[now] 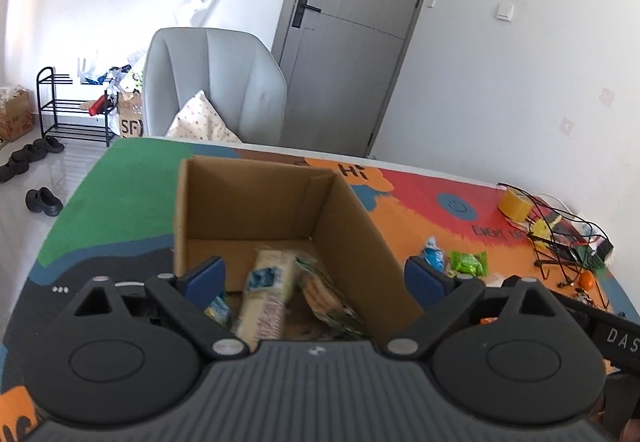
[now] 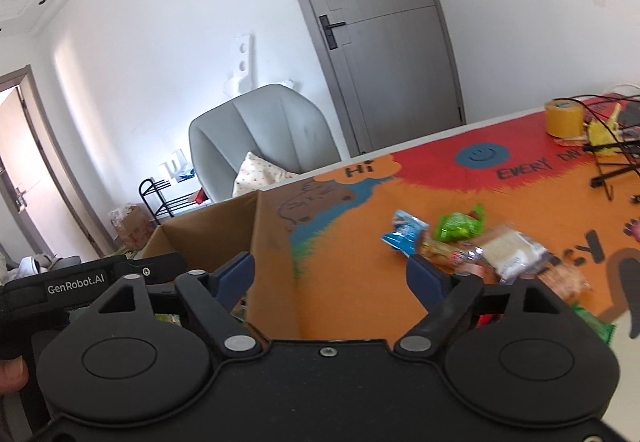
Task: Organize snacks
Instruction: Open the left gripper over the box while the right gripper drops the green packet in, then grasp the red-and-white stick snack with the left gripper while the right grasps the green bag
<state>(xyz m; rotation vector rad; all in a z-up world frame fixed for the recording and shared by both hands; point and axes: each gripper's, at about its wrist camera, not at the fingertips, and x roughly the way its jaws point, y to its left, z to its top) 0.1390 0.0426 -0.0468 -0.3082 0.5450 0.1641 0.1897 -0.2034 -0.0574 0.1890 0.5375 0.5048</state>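
Observation:
An open cardboard box (image 1: 256, 201) stands on the colourful table mat (image 1: 120, 193). Inside lie a pale wafer pack (image 1: 266, 298), a clear biscuit pack (image 1: 324, 294) and a small blue-yellow pack (image 1: 219, 309). My left gripper (image 1: 316, 278) hangs open over the box's near side; the wafer pack shows blurred between its jaws, untouched by the pads. My right gripper (image 2: 330, 270) is open and empty above the box's (image 2: 272, 238) right wall. Right of the box lie a blue pack (image 2: 404, 236), a green pack (image 2: 460, 228) and a pale pack (image 2: 512, 254).
A yellow tape roll (image 2: 564, 117) and a black wire rack (image 1: 560, 234) with cables sit at the table's far right. A grey chair (image 1: 212, 81) with a cushion stands behind the table, a grey door (image 1: 352, 33) beyond it.

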